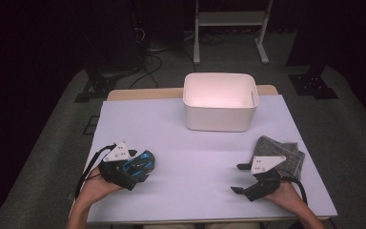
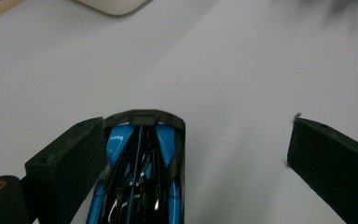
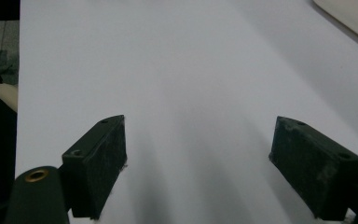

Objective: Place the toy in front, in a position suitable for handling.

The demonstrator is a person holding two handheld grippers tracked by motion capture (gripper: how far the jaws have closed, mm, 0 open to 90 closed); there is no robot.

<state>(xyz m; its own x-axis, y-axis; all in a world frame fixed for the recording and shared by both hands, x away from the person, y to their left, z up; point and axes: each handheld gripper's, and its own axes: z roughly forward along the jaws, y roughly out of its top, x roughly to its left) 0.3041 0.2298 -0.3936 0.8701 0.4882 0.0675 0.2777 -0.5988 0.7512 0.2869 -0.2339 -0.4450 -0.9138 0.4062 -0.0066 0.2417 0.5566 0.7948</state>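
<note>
From above, near the front left corner of the pale worktop, a toy car is lying, glossy blue with black bodywork and dark windows. The left claw is sitting right over it, its grey three-cornered plate hiding part of the car, so the spread of its jaws is hard to judge from this angle. The right claw is hovering near the front right of the worktop with its jaws standing apart and nothing between them, well apart from the car. A grey cloth is lying just behind that claw, and a white bin is standing at the far middle of the worktop.

Along the left gripper view, the toy car is showing bright blue panels, black stripes and shiny reflections on its roof. It is resting on the worktop between the jaws of the left claw, which are standing wide apart: the car is lying right against the left jaw, while a broad gap is separating it from the right jaw.

Along the right gripper view, the right claw is holding its jaws wide apart over bare worktop.
</note>
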